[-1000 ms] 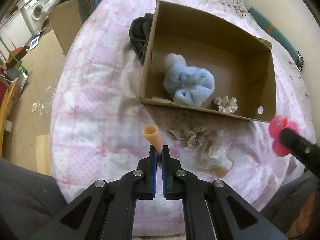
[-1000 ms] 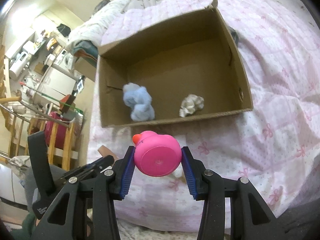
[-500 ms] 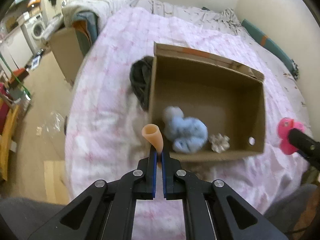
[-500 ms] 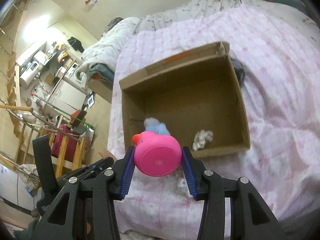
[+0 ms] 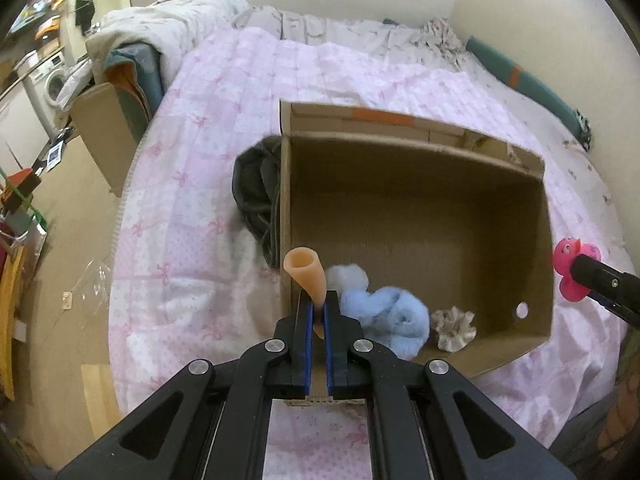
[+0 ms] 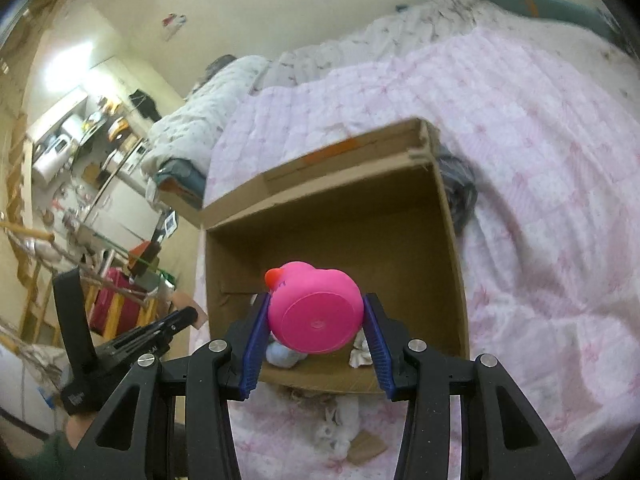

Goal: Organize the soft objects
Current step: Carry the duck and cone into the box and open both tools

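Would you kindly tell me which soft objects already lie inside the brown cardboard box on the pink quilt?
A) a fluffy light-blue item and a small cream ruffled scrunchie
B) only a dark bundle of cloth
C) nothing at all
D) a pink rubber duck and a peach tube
A: the fluffy light-blue item and the small cream ruffled scrunchie lie on the floor of the brown cardboard box, near its front wall.

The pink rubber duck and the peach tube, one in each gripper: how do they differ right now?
The pink rubber duck is round and wide and holds the right gripper well apart; the peach tube is thin, and the left gripper is nearly closed on it. The duck shows its flat base to the camera; the tube sticks out past the fingertips, open end up. Both are gripped above the cardboard box.
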Action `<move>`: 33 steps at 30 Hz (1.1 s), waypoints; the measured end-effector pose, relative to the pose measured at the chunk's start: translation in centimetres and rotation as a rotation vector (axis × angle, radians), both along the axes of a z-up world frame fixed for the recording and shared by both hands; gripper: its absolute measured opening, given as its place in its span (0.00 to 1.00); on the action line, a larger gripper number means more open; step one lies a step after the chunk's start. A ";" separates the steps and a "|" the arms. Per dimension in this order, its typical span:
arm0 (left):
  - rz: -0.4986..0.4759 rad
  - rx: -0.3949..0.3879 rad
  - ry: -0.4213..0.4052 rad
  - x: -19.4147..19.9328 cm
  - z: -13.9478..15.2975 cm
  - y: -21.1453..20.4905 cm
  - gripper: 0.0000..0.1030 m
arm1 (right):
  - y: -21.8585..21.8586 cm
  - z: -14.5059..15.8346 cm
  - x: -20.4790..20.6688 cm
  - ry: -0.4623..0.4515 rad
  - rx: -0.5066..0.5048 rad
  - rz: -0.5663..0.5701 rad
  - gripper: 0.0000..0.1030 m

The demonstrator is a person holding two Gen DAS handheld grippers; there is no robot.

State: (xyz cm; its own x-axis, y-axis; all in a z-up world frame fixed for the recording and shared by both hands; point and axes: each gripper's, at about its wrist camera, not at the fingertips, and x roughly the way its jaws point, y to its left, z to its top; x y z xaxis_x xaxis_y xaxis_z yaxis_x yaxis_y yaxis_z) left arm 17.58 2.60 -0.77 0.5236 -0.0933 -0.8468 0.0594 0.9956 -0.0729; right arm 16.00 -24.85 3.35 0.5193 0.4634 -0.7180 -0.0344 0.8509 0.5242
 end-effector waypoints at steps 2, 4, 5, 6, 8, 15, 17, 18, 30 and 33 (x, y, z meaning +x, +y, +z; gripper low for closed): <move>-0.019 -0.002 0.002 0.0 -0.3 -0.5 0.05 | -0.1 -1.0 0.2 0.028 -0.010 -0.012 0.47; -0.038 0.021 -0.003 0.0 -0.6 -1.2 0.05 | 0.0 -2.1 0.6 0.068 -0.016 -0.015 0.47; -0.044 0.029 -0.002 0.0 -0.8 -1.5 0.05 | 0.1 -2.6 0.7 0.085 -0.018 -0.013 0.47; -0.049 0.039 0.003 0.1 -1.0 -1.7 0.05 | 0.2 -3.0 0.8 0.098 -0.023 -0.009 0.47; -0.051 0.068 0.012 0.2 -1.5 -2.1 0.05 | 0.5 -3.9 1.0 0.126 -0.035 -0.001 0.47; -0.035 0.116 0.025 0.4 -2.1 -2.3 0.05 | 1.2 -5.7 1.5 0.175 -0.070 0.018 0.47; -0.030 0.117 0.028 0.5 -2.3 -2.2 0.05 | 1.2 -6.0 1.7 0.183 -0.072 0.021 0.47; -0.030 0.114 0.032 0.5 -2.4 -2.1 0.05 | 1.2 -6.2 1.8 0.186 -0.078 0.021 0.47; -0.039 0.115 0.029 0.4 -2.3 -2.5 0.11 | 1.4 -6.7 1.9 0.203 -0.088 0.020 0.47; -0.030 0.100 0.025 0.3 -2.1 -2.4 0.18 | 1.5 -6.7 1.9 0.204 -0.094 0.023 0.47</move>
State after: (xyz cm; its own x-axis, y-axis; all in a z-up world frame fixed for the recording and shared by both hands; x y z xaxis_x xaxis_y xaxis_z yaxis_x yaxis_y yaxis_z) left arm 17.92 0.20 -2.91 0.5002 -0.0226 -0.8656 0.0883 0.9958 0.0251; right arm 17.89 -23.33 -3.34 0.3486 0.3993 -0.8480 0.0441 0.8967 0.4404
